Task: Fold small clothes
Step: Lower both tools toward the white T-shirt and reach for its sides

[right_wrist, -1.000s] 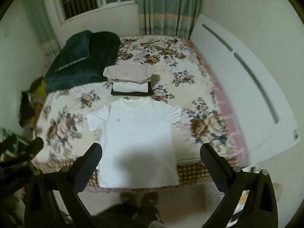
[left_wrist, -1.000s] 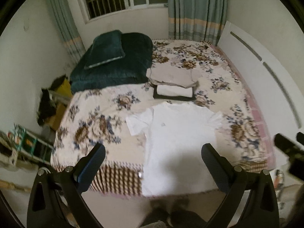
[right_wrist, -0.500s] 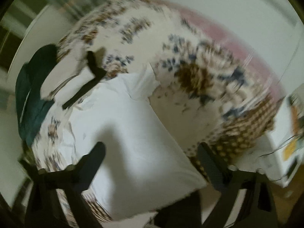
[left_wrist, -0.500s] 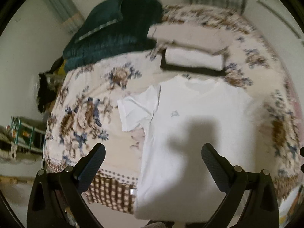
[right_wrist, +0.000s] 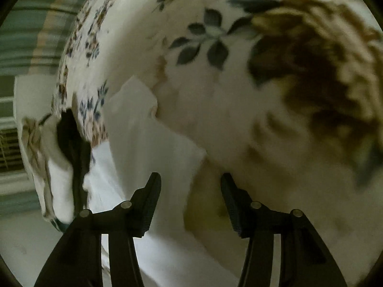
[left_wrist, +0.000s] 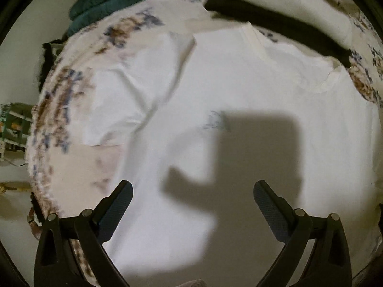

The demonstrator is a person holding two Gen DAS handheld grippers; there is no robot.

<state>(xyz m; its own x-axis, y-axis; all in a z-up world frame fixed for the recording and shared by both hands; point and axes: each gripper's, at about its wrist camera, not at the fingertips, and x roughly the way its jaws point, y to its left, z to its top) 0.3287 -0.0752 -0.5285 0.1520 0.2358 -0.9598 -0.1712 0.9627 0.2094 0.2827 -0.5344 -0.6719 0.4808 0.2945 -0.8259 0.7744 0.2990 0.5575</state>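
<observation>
You are holding the left gripper (left_wrist: pixel 192 191) spread wide over the white T-shirt (left_wrist: pixel 251 124), which is lying flat on the floral bedspread (left_wrist: pixel 71 100), collar pointing away from you and its long axis running straight ahead. Your right gripper (right_wrist: pixel 190 184) is sitting half-open, nothing between its fingers, straddling the shirt's side edge just below the right sleeve (right_wrist: pixel 134 100), so it looks the nearer to a grab. A stack of folded clothes (left_wrist: pixel 287 7) is lying just beyond the collar. No containers are showing.
</observation>
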